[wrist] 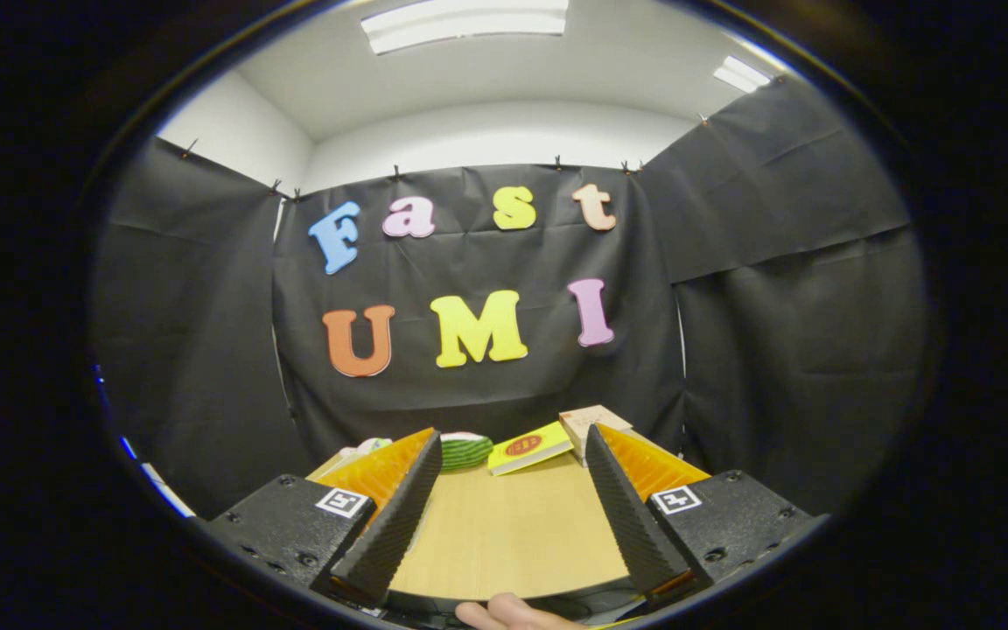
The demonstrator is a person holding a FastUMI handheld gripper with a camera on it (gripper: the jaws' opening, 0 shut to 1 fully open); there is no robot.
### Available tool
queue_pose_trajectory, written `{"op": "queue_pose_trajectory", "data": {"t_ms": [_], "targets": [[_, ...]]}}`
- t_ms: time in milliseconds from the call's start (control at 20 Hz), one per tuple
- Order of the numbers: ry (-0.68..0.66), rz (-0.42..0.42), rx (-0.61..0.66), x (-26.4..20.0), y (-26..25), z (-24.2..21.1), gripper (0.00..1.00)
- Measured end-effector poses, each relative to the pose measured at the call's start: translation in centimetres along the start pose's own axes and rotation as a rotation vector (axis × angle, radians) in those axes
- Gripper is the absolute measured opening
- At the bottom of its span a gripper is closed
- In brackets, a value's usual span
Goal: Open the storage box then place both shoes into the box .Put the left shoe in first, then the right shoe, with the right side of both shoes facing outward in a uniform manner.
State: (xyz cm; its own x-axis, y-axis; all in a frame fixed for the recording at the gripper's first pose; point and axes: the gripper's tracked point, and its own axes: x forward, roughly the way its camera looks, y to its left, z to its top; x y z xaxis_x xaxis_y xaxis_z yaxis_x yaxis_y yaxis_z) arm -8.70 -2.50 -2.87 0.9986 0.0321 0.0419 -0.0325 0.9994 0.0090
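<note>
green item part hidden behind claw finger | fingertip cut off

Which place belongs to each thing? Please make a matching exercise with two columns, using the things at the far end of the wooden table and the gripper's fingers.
Things:
1. green striped round object
2. yellow flat book
3. pale cardboard box
4. light wooden table

Places:
A. between the two open fingers of the gripper, bare
B. just beyond the left finger's tip
C. beyond the fingers, between the green object and the box
D. just beyond the right finger's tip, farthest back

Pairs: 1-B, 2-C, 3-D, 4-A
</note>
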Motion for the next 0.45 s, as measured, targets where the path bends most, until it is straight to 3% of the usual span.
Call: {"op": "queue_pose_trajectory", "data": {"t_ms": [450], "targets": [[-0.025,-0.002,-0.006,-1.2,0.3,1.7,1.00]]}}
